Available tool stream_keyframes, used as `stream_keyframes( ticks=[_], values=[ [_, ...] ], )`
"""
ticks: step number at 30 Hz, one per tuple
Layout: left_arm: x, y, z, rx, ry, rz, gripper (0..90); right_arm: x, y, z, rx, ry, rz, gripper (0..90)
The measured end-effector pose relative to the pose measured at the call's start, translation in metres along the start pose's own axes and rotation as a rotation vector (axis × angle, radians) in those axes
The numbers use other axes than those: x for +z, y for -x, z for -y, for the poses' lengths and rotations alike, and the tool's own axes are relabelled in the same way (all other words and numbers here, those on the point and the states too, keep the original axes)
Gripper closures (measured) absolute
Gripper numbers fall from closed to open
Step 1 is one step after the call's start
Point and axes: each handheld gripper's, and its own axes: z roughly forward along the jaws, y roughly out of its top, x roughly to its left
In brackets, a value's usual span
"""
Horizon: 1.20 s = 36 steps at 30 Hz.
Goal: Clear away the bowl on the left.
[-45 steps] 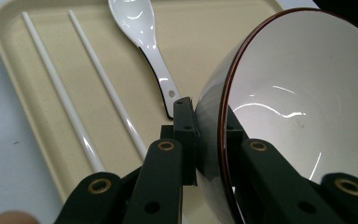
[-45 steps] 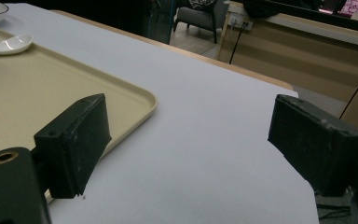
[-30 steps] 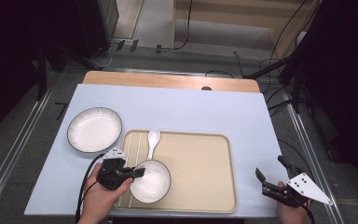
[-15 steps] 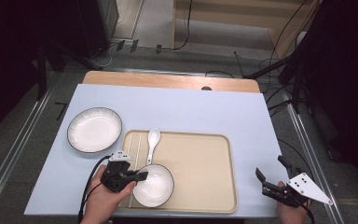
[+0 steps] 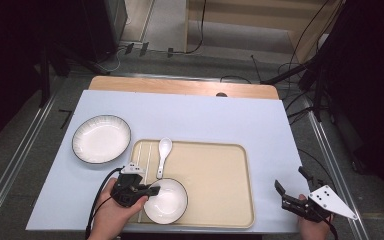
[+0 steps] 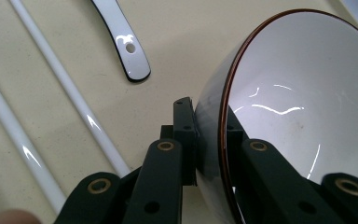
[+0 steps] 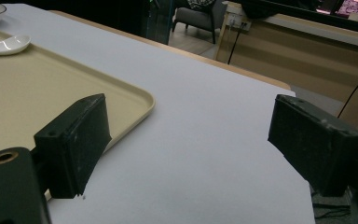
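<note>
A white bowl [image 5: 167, 201] with a dark rim sits at the front left of the beige tray [image 5: 215, 175]. My left gripper [image 5: 149, 192] is shut on the bowl's left rim; the left gripper view has the rim of the bowl [image 6: 307, 93] pinched between the two black jaws of my left gripper [image 6: 212, 135]. A white spoon [image 5: 163, 154] lies on the tray behind the bowl, its handle end [image 6: 126, 44] close by. My right gripper [image 5: 289, 186] stands open over the table's front right corner with nothing between its jaws [image 7: 186, 144].
A white plate [image 5: 101, 138] with a dark rim lies on the blue tabletop [image 5: 205, 120] left of the tray. White chopsticks [image 5: 136, 162] lie along the tray's left side. The tray's corner [image 7: 140, 105] is left of my right gripper.
The left gripper and the bowl have shifted a little to the right and toward the tray's front edge. The right gripper has stayed put.
</note>
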Motion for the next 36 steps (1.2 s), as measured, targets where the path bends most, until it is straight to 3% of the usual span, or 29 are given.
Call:
stream_keyframes(
  ticks=[10,14,31,36],
  values=[
    [0.003,0.001,-0.001,0.003,-0.002,-0.01,82.8,0.0,0.001,0.0,0.002,-0.002,-0.002,13.0],
    [0.005,0.003,-0.001,0.012,-0.003,-0.043,82.7,0.0,0.001,0.0,-0.002,0.0,-0.003,13.0],
    [0.009,0.004,-0.003,0.02,0.01,-0.042,80.8,0.001,0.0,0.0,-0.002,0.0,-0.004,13.0],
    [0.01,0.004,-0.003,0.008,0.018,-0.026,71.4,0.0,0.001,0.0,0.0,0.001,-0.003,13.0]
  ],
)
